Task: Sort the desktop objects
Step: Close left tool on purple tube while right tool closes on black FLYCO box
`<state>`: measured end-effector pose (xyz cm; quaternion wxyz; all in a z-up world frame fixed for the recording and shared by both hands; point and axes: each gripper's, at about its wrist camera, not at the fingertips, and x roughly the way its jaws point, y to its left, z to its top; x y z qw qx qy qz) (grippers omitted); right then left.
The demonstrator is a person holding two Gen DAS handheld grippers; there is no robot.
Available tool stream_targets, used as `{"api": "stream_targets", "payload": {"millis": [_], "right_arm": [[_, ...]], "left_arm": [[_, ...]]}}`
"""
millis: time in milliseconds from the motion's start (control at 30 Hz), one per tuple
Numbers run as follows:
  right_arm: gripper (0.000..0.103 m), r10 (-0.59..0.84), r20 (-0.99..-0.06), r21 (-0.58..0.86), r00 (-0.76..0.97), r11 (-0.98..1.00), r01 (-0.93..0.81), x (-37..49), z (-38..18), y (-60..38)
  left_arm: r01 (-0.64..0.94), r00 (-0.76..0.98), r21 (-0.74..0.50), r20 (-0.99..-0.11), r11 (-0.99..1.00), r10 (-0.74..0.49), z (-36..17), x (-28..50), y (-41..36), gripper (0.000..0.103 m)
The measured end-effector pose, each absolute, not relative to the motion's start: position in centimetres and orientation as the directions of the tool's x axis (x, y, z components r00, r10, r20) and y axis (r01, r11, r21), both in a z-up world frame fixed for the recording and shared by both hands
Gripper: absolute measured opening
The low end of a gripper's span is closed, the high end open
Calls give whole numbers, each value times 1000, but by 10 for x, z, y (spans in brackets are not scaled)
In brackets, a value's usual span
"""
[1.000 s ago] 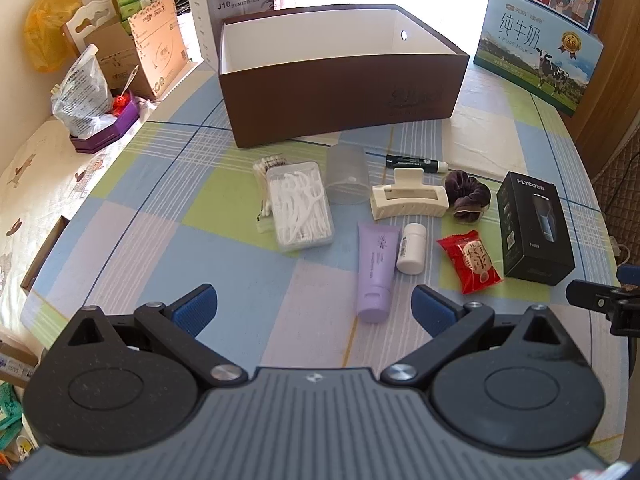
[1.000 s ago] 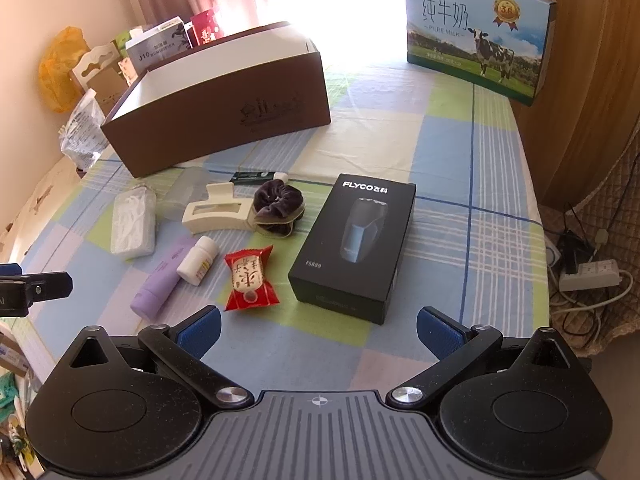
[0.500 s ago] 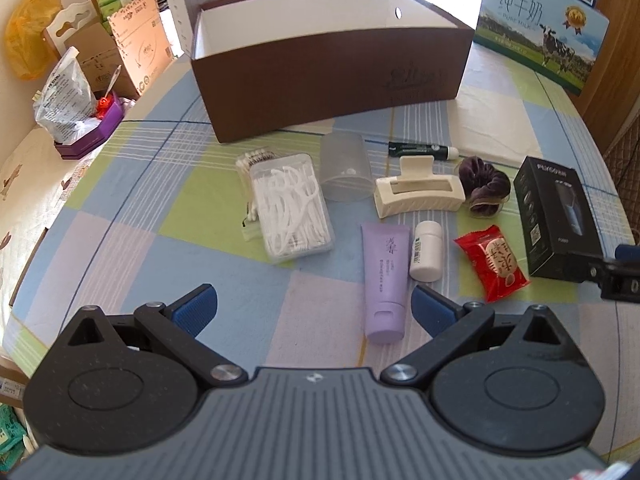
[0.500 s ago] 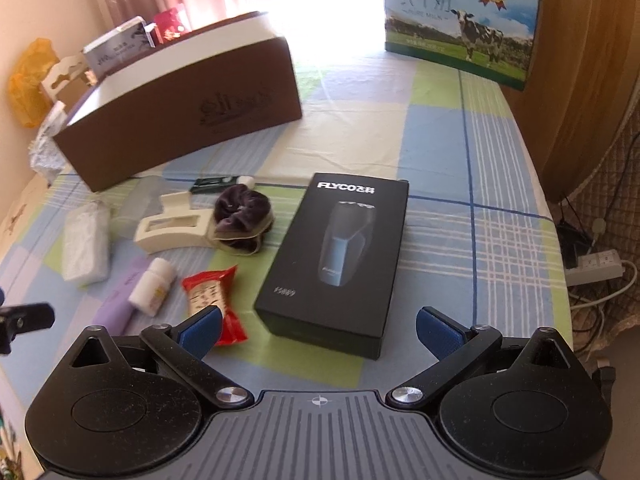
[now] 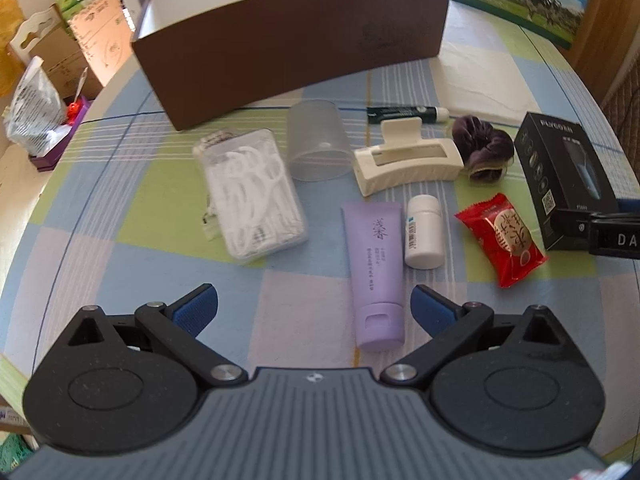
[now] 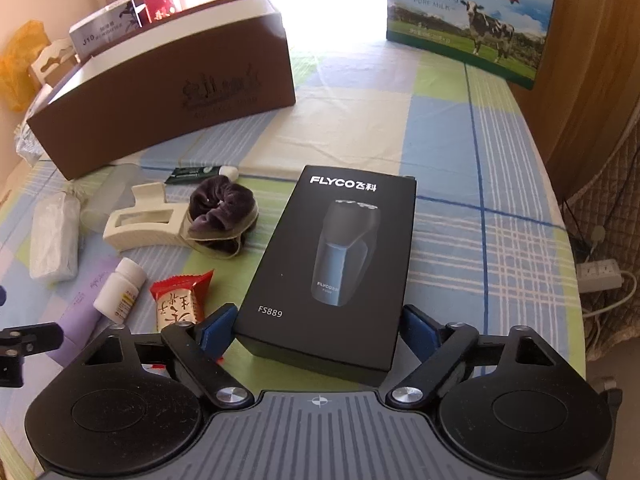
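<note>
In the right wrist view a black shaver box lies on the checked tablecloth, and my right gripper has its blue pads against both sides of the box's near end. My left gripper is open just above the cloth, with the cap end of a purple tube between its fingers. Behind the tube lie a floss pick case, a clear cup, a cream hair claw, a purple scrunchie, a white bottle and a red candy. The open brown box stands behind them.
A dark green tube lies in front of the brown box. A milk carton box stands at the back right. Cardboard boxes and a plastic bag crowd the left. The table edge, a power strip and cables are on the right.
Both grippers have moved forward and down towards the objects. The right gripper's fingers have narrowed from wide open onto the near end of the black box. The left gripper stays open.
</note>
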<state>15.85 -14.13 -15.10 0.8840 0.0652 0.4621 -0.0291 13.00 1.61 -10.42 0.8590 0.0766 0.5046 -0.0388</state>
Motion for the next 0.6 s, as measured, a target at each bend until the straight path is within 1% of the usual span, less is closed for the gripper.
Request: {"api": "stream_targets", "payload": {"millis": [167, 333, 367, 400, 433, 533, 567, 600], "right_arm": [[81, 5, -827, 73, 563, 993, 98, 152, -150, -149], [81, 4, -841, 73, 541, 992, 106, 135, -148, -165], [81, 6, -843, 74, 537, 992, 106, 131, -147, -168], [81, 9, -845, 78, 535, 991, 107, 126, -147, -171], [81, 12, -846, 81, 534, 991, 107, 121, -146, -175], [81, 22, -845, 93, 534, 990, 106, 107, -144, -184], [81, 25, -846, 95, 533, 990, 104, 103, -144, -186], [81, 26, -847, 95, 531, 990, 102, 100, -144, -187]], "left_arm": [[183, 475, 92, -880, 979, -6, -111, 134, 12, 94], [227, 452, 68, -891, 972, -43, -117, 138, 8, 78], [234, 449, 67, -893, 970, -47, -119, 140, 7, 76], [242, 445, 68, -894, 968, -48, -121, 141, 6, 72], [250, 441, 69, -896, 966, -50, -123, 143, 4, 65], [270, 436, 64, -898, 961, -62, -127, 146, 1, 57], [275, 439, 59, -896, 960, -70, -127, 147, 1, 55], [278, 441, 54, -894, 959, -77, -127, 148, 0, 51]]}}
